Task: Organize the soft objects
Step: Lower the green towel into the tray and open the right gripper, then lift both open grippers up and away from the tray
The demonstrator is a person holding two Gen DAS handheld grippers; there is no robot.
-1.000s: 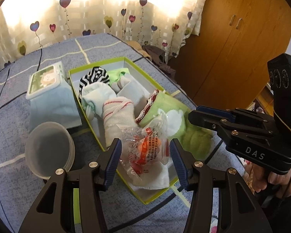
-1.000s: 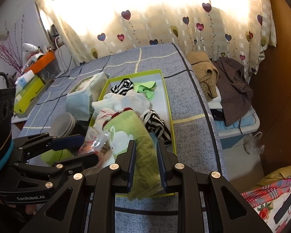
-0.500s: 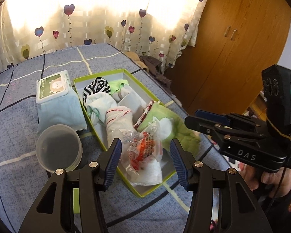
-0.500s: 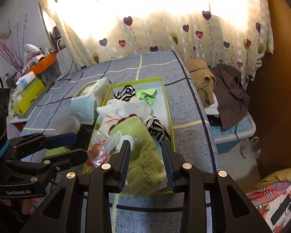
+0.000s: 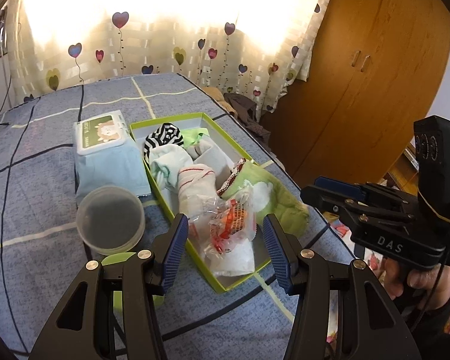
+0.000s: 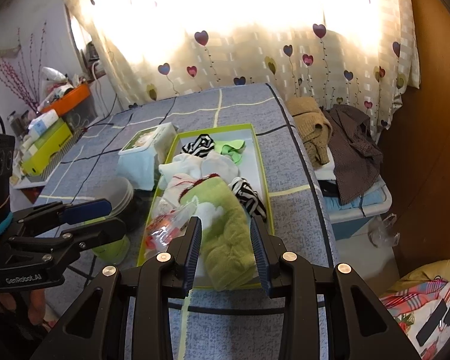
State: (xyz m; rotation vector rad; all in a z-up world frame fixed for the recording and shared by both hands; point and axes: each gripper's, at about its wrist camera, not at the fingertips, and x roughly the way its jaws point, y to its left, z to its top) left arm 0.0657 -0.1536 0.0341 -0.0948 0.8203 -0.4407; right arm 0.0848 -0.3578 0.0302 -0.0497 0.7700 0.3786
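Observation:
A lime-edged box (image 5: 205, 116) (image 6: 262, 162) on the blue bedspread holds several soft things: striped socks (image 5: 163, 136), white socks (image 5: 168, 159), a red-striped white roll (image 5: 195, 180) and a crinkly plastic packet (image 5: 229, 225). A green towel (image 5: 270, 198) (image 6: 228, 228) drapes over the box's near right rim. My left gripper (image 5: 223, 250) is open and empty, held above and short of the packet. My right gripper (image 6: 226, 247) is open and empty, held short of the towel; it also shows in the left wrist view (image 5: 360, 201).
A wipes pack (image 5: 105, 150) and a stack of clear plastic lids (image 5: 109, 220) lie left of the box, a green item (image 6: 111, 247) beside them. Clothes (image 6: 339, 141) are piled off the bed's right side. A wooden wardrobe (image 5: 375, 75) stands to the right.
Both grippers have drawn back and up from the box. My right gripper's jaws have opened from nearly shut. The green towel stays draped on the box.

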